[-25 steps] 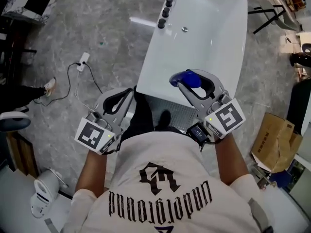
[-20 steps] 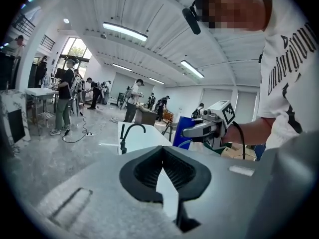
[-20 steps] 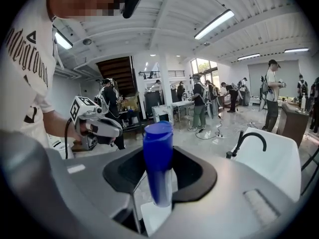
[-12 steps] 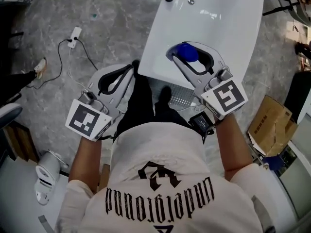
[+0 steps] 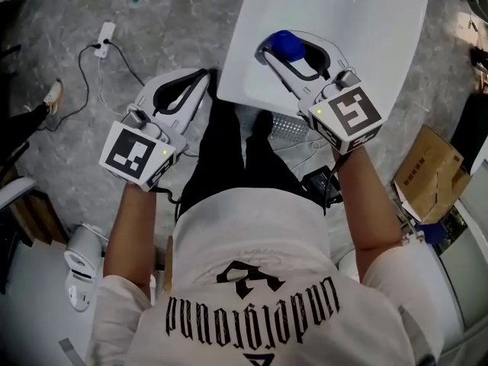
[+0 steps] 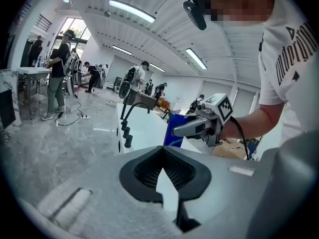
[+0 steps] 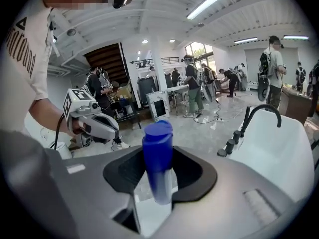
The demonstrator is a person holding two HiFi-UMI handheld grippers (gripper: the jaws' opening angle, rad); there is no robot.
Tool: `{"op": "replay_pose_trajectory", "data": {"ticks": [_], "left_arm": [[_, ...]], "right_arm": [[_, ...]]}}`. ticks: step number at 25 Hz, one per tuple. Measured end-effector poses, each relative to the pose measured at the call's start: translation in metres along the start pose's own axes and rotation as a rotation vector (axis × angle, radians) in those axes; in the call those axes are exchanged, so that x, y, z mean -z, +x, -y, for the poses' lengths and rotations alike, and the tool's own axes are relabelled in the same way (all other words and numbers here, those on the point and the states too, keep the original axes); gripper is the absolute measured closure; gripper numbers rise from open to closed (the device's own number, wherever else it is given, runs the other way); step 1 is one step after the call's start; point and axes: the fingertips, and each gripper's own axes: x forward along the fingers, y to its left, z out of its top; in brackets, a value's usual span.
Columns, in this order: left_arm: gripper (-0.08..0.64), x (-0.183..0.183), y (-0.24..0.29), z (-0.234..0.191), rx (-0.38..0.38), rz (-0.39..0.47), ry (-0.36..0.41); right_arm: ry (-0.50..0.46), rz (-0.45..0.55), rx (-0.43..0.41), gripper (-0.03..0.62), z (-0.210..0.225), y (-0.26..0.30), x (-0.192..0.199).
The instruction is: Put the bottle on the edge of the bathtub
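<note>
Over the grey floor, just left of the white bathtub, the left gripper hangs with its jaws drawn together and nothing between them. Further right, the right gripper is clamped on the blue bottle, which stands upright between the pads with its cap poking up past them. Gripper and bottle are held over the tub's near end, inside the near rim and towards its left side.
</note>
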Motion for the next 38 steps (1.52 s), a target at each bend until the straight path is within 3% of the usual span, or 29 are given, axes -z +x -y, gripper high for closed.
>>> {"op": "replay_pose_trajectory", "data": {"ticks": [7,18,27,32,38], "left_arm": [[0.552,0.045,0.033,-0.024,0.011,-0.058,-0.011],[0.552,0.061,0.072,-0.036,0.002,-0.065,-0.098],[0.552,0.067,0.079,-0.045,-0.022,-0.066,-0.136],[0.552,0.075,0.084,-0.019,-0.032,-0.062,-0.135],[0.552,0.077,0.078,-0.042,-0.024,-0.065,-0.156]], "right_arm": [[-0.026,-0.068,-0.001,0.436,0.022,0.053,0.061],[-0.031,-0.197,0.021,0.436,0.040,0.091,0.116],[-0.099,-0.270,0.028,0.436,0.041,0.105,0.136],[-0.132,-0.296,0.032,0.435,0.037,0.092,0.159],[-0.140,-0.294,0.030,0.434,0.035,0.111,0.156]]}}
